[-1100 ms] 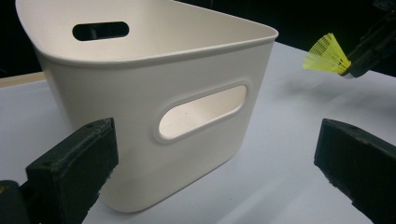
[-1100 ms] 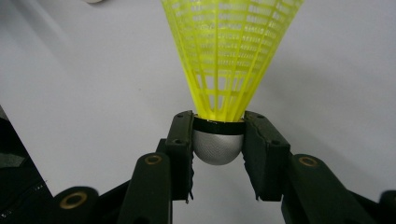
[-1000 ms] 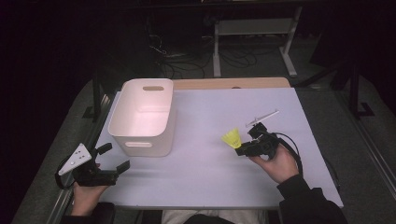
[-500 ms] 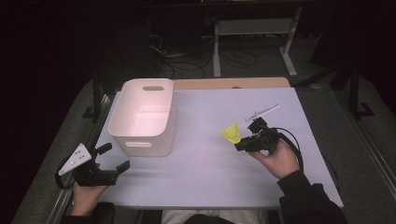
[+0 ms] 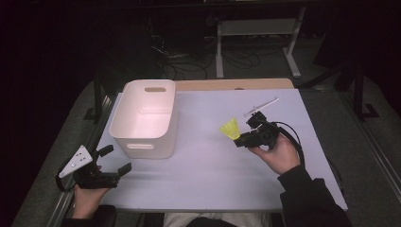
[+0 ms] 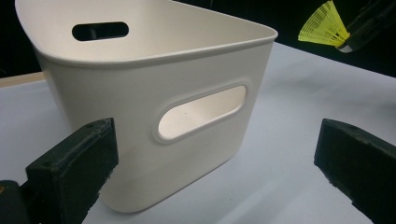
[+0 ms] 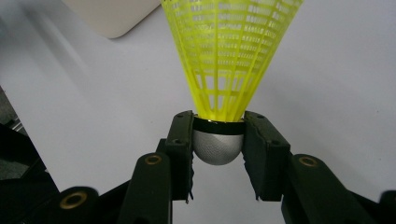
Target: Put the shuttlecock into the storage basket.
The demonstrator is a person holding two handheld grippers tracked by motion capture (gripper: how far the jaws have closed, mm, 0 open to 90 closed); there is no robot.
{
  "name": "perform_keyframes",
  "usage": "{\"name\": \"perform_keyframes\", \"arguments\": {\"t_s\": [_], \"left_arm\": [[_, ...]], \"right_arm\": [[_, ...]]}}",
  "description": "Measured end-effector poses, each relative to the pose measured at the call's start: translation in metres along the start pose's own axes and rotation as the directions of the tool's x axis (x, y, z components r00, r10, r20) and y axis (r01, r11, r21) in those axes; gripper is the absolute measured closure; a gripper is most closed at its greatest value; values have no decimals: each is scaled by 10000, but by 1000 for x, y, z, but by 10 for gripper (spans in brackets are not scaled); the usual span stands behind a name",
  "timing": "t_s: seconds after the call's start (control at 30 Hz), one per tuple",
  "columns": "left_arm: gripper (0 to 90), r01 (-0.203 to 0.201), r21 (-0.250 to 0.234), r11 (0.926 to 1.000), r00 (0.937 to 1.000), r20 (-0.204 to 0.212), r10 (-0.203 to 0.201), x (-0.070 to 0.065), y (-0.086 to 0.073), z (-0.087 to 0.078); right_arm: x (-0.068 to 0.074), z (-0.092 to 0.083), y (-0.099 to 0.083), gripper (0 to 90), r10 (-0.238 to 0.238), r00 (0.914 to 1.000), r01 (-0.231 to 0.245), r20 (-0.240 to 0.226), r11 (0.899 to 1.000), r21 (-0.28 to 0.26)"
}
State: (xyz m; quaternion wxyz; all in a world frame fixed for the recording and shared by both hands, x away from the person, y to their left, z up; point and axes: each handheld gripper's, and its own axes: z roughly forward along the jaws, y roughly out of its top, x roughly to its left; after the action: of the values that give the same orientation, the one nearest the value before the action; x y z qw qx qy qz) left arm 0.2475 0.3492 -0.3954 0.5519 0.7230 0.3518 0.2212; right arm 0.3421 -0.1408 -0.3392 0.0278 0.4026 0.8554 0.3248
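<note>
A yellow shuttlecock (image 5: 230,128) with a silver cap (image 7: 217,145) is held above the white table (image 5: 208,179), right of centre. My right gripper (image 5: 243,137) is shut on its cap, both pads pressing the sides in the right gripper view (image 7: 217,140). The skirt points away toward the white bin (image 5: 145,118), which stands at the table's left. My left gripper (image 5: 117,160) rests at the front left corner, open, its jaws wide apart with nothing between them. Across the left gripper view, the bin's handle slot (image 6: 201,112) faces me and the shuttlecock (image 6: 324,29) hangs at the top right.
A thin white stick-like object (image 5: 261,106) lies on the table behind the right hand. A wooden strip (image 5: 227,84) runs along the table's far edge. Dark floor, cables and a metal stand (image 5: 255,28) lie beyond.
The right hand has lifted the shuttlecock off the table and carried it slightly up and left. The left hand has stayed put.
</note>
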Motion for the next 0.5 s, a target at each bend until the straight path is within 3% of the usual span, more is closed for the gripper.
{"name": "perform_keyframes", "arguments": {"t_s": [0.5], "left_arm": [[0,4,13,10000,10000,1,-4,0,0,0]], "right_arm": [[-1,-4,12,633,-316,9995,317,-29,9994,133]]}}
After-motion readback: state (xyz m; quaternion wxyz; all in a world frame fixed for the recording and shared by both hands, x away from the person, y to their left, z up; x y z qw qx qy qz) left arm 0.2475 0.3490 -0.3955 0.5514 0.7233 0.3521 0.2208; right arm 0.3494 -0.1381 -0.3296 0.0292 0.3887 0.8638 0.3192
